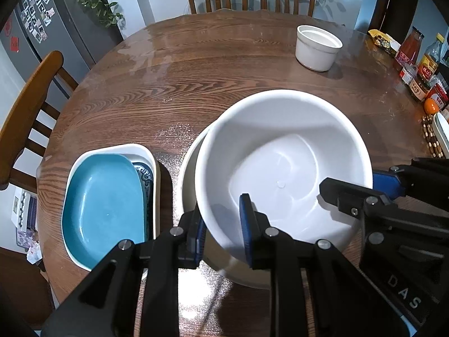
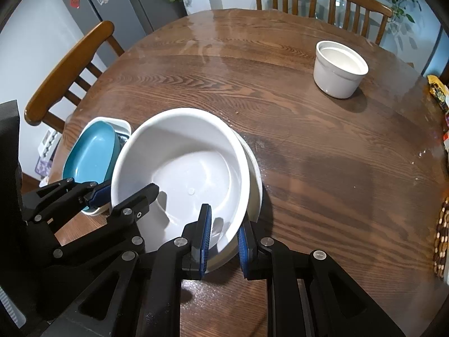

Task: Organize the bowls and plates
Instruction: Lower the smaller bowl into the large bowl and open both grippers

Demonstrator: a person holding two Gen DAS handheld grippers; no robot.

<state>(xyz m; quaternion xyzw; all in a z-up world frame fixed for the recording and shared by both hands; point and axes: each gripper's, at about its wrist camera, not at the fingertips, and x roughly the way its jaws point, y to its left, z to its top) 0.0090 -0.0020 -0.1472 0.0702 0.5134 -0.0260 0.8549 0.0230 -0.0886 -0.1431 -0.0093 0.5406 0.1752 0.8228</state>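
A large white bowl [image 1: 280, 154] [image 2: 182, 154] sits nested over a second white bowl [image 1: 188, 174] [image 2: 254, 174] whose rim shows beneath it; I cannot tell whether they touch. My left gripper [image 1: 223, 233] [image 2: 120, 193] is shut on the upper bowl's near-left rim, one blue pad inside and one outside. My right gripper [image 2: 224, 241] [image 1: 364, 185] is shut on the same bowl's rim at the right. To the left, a teal dish [image 1: 103, 196] [image 2: 92, 154] lies on a blue-patterned plate [image 1: 146, 177] inside a white rectangular dish [image 1: 140, 148] [image 2: 120, 125]. A small white bowl [image 1: 317, 47] [image 2: 339, 70] stands at the far right.
The round wooden table [image 1: 224, 70] has chairs [image 1: 28, 112] on the left and at the far side. Sauce bottles and jars [image 1: 415, 56], an orange [image 1: 430, 106] and a beaded mat [image 1: 432, 137] [image 2: 442, 238] line the right edge. A grey fridge [image 1: 56, 28] stands back left.
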